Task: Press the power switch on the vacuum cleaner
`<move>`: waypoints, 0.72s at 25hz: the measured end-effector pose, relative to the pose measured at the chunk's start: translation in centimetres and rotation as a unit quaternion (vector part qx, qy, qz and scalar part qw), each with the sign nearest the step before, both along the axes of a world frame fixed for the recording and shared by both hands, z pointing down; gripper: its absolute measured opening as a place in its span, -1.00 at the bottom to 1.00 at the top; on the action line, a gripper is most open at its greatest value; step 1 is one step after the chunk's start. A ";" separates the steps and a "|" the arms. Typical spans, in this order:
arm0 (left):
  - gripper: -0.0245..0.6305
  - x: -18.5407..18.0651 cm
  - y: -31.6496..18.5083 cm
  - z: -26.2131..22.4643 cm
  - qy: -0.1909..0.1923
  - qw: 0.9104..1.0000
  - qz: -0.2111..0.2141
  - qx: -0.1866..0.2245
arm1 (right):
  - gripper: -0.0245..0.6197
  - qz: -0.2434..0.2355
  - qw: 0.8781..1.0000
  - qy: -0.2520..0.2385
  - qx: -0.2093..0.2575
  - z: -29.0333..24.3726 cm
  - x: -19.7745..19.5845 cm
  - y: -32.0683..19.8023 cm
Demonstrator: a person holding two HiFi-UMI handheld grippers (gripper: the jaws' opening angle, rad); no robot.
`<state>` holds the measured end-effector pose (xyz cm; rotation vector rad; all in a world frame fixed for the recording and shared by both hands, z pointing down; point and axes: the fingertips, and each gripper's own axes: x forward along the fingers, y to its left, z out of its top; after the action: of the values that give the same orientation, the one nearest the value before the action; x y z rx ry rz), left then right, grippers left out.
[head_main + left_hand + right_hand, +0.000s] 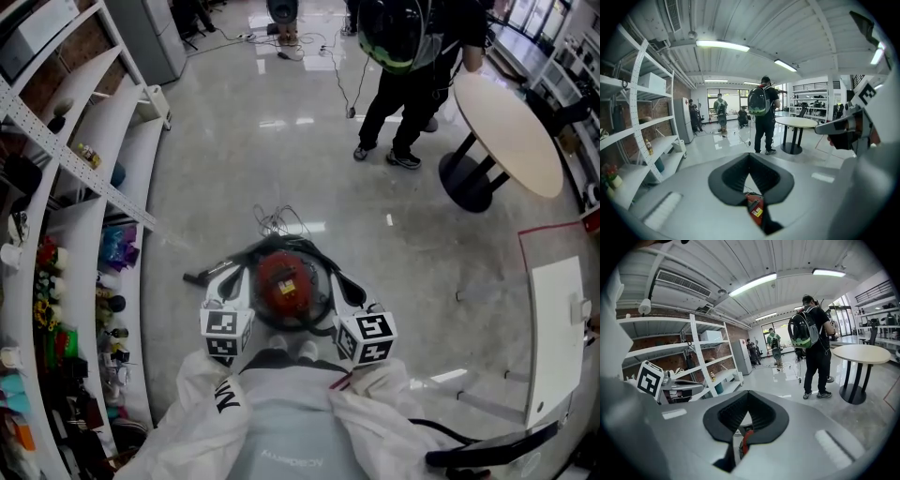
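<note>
A round red vacuum cleaner (pixel 284 281) with a black rim and hose stands on the shiny floor just ahead of my feet. My left gripper (pixel 230 277) hangs over its left side and my right gripper (pixel 340 280) over its right side, both above it and apart from it. In the left gripper view the jaws of the left gripper (pixel 749 157) meet at the tips, with a strip of the red vacuum cleaner (pixel 755 209) showing below them. The right gripper (pixel 749 393) is likewise shut, and a sliver of the vacuum cleaner (pixel 746 437) shows under it. I cannot make out the switch.
White shelving (pixel 89 178) with small items runs along the left. A tangled cord (pixel 277 220) lies on the floor beyond the vacuum. A person with a backpack (pixel 408 56) stands by a round table (pixel 511 131) at the far right. A white board (pixel 553 337) lies at the right.
</note>
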<state>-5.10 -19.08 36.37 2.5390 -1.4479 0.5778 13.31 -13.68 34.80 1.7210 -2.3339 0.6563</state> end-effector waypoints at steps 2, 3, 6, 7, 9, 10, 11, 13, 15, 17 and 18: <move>-0.93 0.2 0.3 -0.1 0.001 1.000 0.000 0.002 | -0.92 0.000 1.000 -0.001 0.002 0.0 0.2 0.1; -0.93 0.4 0.5 -0.2 0.001 1.000 0.001 0.003 | -0.92 0.000 1.000 -0.002 0.002 0.0 0.3 0.2; -0.93 0.7 1.2 -0.2 0.001 1.000 0.007 0.000 | -0.92 -0.002 1.000 -0.004 0.003 0.0 0.2 0.5; -0.93 0.8 1.4 -0.2 0.000 1.000 0.009 -0.001 | -0.92 -0.003 1.000 -0.005 0.003 0.0 0.2 0.7; -0.93 0.8 1.6 -0.1 -0.001 1.000 0.011 -0.002 | -0.92 -0.001 1.000 -0.006 0.004 0.0 0.2 1.0; -0.93 0.9 1.7 -0.1 -0.001 1.000 0.013 -0.002 | -0.92 0.001 1.000 -0.006 0.004 0.0 0.2 1.1; -0.93 1.0 1.8 0.0 -0.001 1.000 0.016 -0.003 | -0.92 0.003 1.000 -0.006 0.005 0.1 0.2 1.2; -0.93 1.1 1.9 0.0 -0.002 1.000 0.020 -0.001 | -0.92 0.006 1.000 -0.006 0.007 0.1 0.3 1.4; -0.93 1.1 2.1 -0.1 -0.005 1.000 0.025 0.002 | -0.92 0.008 1.000 -0.005 0.008 0.1 0.3 1.6; -0.93 1.1 2.6 -0.5 -0.001 1.000 0.029 0.006 | -0.92 0.010 1.000 -0.003 0.010 -0.1 0.1 2.1; -0.93 1.1 2.9 -0.7 0.002 1.000 0.031 0.008 | -0.92 0.011 1.000 -0.002 0.012 -0.2 -0.1 2.3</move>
<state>-4.04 -16.14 35.65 2.6027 -1.3833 0.5738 13.23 -11.37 34.56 1.7583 -2.3377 0.6390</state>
